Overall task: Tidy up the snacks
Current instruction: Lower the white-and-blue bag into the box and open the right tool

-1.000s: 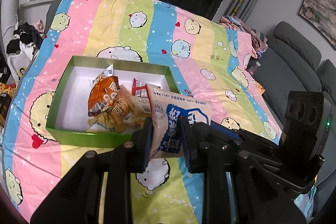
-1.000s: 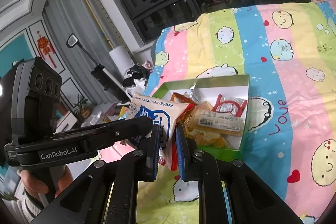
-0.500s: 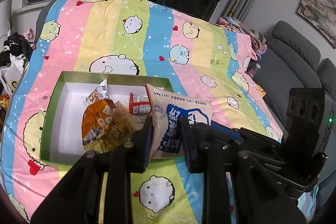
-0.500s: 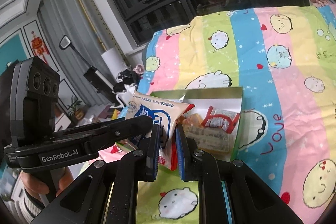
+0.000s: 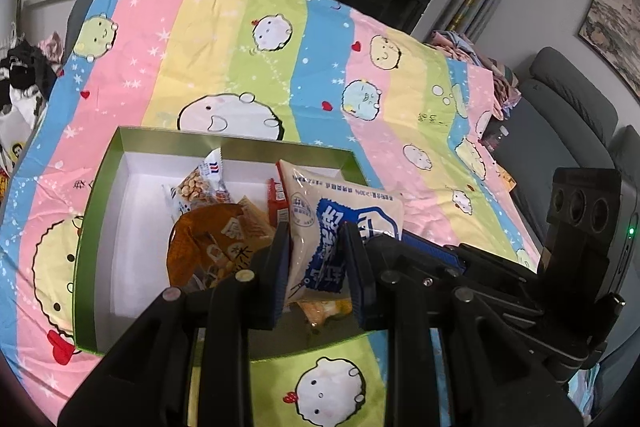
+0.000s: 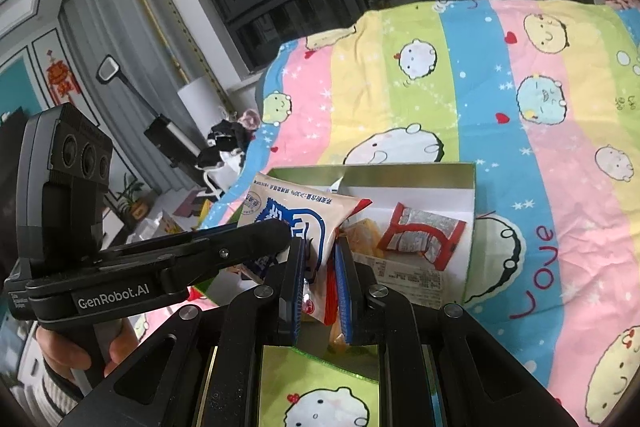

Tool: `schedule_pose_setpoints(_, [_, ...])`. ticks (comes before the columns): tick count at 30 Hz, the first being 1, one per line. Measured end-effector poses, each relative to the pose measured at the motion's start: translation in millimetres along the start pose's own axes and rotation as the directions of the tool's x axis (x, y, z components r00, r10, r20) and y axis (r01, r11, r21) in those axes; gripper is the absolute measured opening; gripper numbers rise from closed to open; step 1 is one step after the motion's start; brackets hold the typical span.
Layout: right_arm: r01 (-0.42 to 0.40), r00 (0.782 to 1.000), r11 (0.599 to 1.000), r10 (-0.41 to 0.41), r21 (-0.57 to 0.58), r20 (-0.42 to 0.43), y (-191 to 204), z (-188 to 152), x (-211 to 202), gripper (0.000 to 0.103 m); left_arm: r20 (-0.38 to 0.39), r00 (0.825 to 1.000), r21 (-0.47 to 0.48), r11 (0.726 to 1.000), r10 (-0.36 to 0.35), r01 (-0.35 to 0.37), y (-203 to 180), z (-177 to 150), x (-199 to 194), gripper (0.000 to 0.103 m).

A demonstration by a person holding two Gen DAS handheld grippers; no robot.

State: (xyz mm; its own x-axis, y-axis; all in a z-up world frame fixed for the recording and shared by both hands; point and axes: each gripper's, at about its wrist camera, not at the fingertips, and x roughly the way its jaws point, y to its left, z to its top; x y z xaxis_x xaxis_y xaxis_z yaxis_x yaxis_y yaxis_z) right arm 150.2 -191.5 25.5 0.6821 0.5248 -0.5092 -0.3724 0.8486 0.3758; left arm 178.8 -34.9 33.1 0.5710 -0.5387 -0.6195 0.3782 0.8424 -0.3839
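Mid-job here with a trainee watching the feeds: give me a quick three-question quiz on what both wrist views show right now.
1. True or false: both grippers grip the same white and blue snack bag.
2. Where is the red and silver packet? A) inside the green box B) on the striped blanket C) in the right gripper
3. Which packet lies just left of the left gripper in its own view?

Key: 1 true. 2 A. 3 the orange packet.
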Motion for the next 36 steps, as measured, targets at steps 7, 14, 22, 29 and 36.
schedule_pose_setpoints(7, [0.011, 0.999, 1.000, -0.010, 0.013, -0.053, -6, -1, 18, 0.016, -0.051, 0.999, -0.033, 0.999, -0.014, 0.012, 15, 1, 17, 0.025])
schedule_pose_setpoints(14, [0.030, 0.991, 0.999, -0.027, 0.019, -0.128, -12, -3, 35, 0.016, -0.109, 0.993, -0.098, 0.995, -0.043, 0.033, 30, -2, 33, 0.026])
schedule_pose_setpoints(22, [0.041, 0.987, 0.999, -0.038, 0.015, -0.155, -14, -4, 43, 0.016, -0.129, 0.991, -0.126, 0.992, -0.043, 0.027, 37, -6, 41, 0.027])
schedule_pose_setpoints(29, [0.052, 0.984, 0.999, -0.050, 0.009, -0.169, -13, -4, 48, 0.016, -0.135, 0.991, -0.113, 0.994, -0.025, 0.010, 38, -6, 44, 0.027])
schedule_pose_setpoints(36, [0.095, 0.977, 0.995, -0.101, -0.041, -0.190, -6, -1, 53, 0.016, -0.144, 0.990, -0.104, 0.994, -0.003, -0.012, 39, -3, 47, 0.027])
